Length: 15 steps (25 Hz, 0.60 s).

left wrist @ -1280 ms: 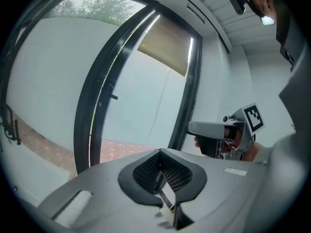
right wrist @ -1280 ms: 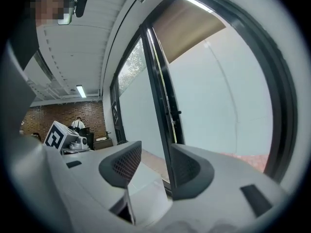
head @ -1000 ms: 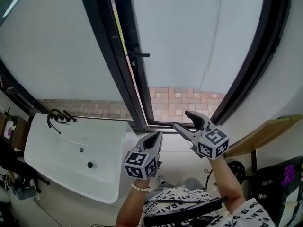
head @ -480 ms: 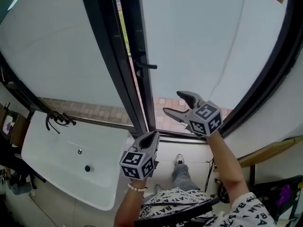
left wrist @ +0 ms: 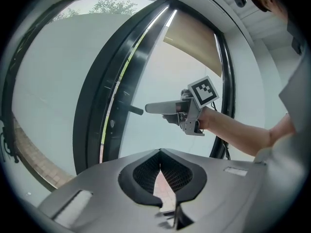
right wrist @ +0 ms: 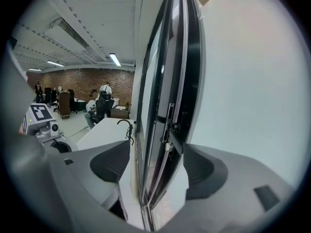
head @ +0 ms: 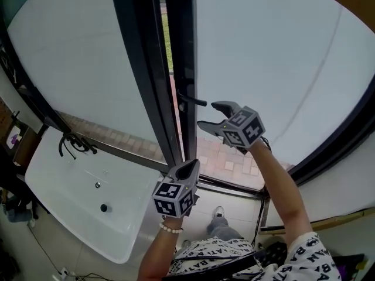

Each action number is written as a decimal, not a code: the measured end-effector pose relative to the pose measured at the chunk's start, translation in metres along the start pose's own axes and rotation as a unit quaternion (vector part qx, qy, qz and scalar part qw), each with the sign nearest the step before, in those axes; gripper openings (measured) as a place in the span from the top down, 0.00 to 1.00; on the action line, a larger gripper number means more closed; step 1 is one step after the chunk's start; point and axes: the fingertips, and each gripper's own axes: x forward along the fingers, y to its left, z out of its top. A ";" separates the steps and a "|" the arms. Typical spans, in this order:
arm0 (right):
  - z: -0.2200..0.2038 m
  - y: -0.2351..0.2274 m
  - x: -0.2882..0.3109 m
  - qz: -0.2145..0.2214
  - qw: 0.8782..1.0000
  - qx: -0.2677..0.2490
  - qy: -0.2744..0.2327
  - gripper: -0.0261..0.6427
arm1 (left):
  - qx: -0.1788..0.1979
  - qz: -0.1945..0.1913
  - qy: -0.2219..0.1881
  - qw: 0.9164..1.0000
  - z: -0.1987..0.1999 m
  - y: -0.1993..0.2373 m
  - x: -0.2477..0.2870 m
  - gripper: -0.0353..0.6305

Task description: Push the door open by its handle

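One door (head: 275, 69) with one handle (head: 192, 100). Two tools: the left tool (head: 188, 170) and the right tool (head: 207, 114) (its jaws have just narrowed a little, with nothing gripped between them). Two marker cubes (head: 173, 196), one per tool. One white desk (head: 70, 198) with two dark holes (head: 104, 207) and one black curved fitting (head: 73, 144). Two people (right wrist: 104, 89) far off in the right gripper view.

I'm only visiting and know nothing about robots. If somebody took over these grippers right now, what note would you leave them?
Left gripper: shut, empty, held low, touching nothing.
Right gripper: open, jaws have just been closing slightly, nothing between the pads; tips just short of the door handle, aimed at it.
Door: frosted glass, only a thin slit at its edge.
Done: the approach. Left: meet the handle, push the door open.
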 end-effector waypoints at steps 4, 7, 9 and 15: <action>0.003 -0.020 0.030 0.016 0.999 -0.031 0.029 0.43 | -0.009 0.009 -0.007 1.000 0.009 0.009 0.019 0.95; 0.003 -0.027 0.056 0.035 0.997 -0.045 0.060 0.43 | -0.023 0.012 -0.011 1.000 0.010 0.013 0.025 0.95; 0.006 -0.030 0.071 0.043 0.995 -0.054 0.074 0.43 | -0.030 0.014 -0.009 0.999 0.007 0.015 0.026 0.95; 0.001 -0.028 0.102 0.092 0.988 -0.039 0.119 0.44 | -0.039 0.020 -0.006 0.999 0.003 0.023 0.027 0.95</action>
